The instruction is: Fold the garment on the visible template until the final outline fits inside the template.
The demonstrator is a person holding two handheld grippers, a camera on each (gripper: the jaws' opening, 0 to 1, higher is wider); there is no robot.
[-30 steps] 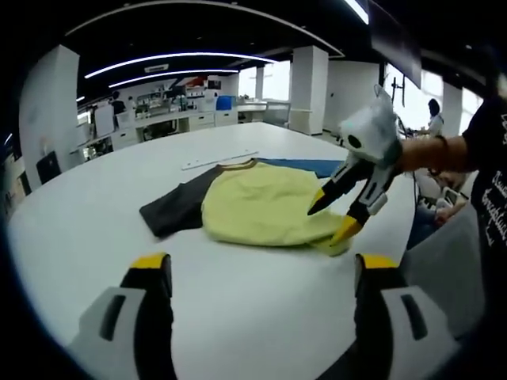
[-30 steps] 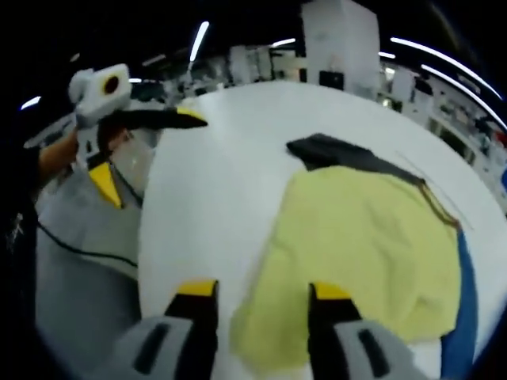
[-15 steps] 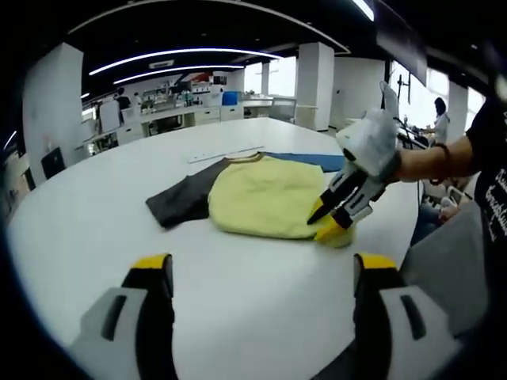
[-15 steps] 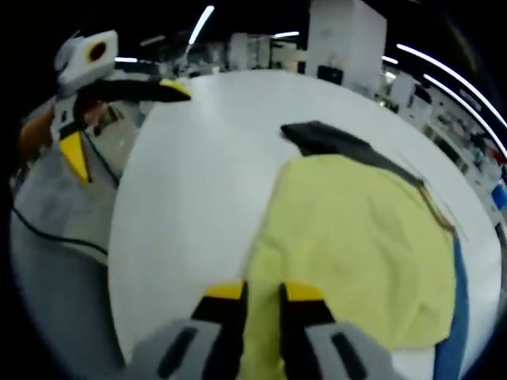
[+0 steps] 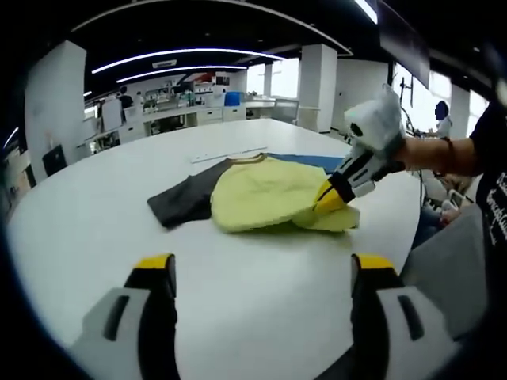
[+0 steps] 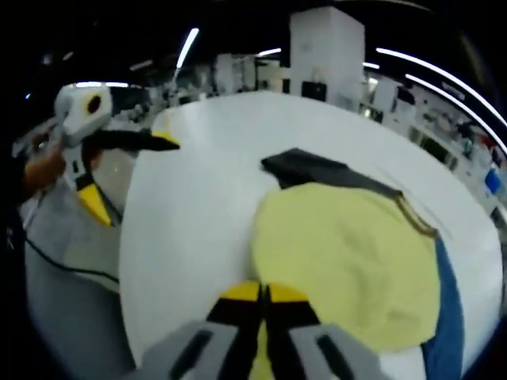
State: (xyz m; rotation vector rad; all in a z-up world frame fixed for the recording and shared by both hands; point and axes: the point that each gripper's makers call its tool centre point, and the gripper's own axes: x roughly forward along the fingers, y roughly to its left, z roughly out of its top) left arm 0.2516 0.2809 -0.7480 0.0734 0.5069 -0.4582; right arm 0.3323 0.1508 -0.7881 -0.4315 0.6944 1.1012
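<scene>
Since the earlier frames the right gripper had pressed its jaws together on the near edge of the yellow shirt and raised it, so that the hem now curled up and over toward the body of the cloth; a second ago those jaws stood spread over the flat hem. In the left gripper view the right gripper pinched a raised fold of the shirt at its right end, with a small roll of yellow cloth lying under the yellow tips.

The shirt lay on the round white bench, its dark sleeve spread out to the left in the left gripper view and reaching away from the camera in the right gripper view. A blue template showed as a strip along the far side of the shirt, partly covered by it; in the left gripper view it lay behind the collar. A thin pale strip rested on the bench just beyond the collar.

The left gripper hung over the bare bench, well short of the shirt, jaws spread wide and holding nothing. In the right gripper view it stood off the left edge of the bench, held by a hand.
</scene>
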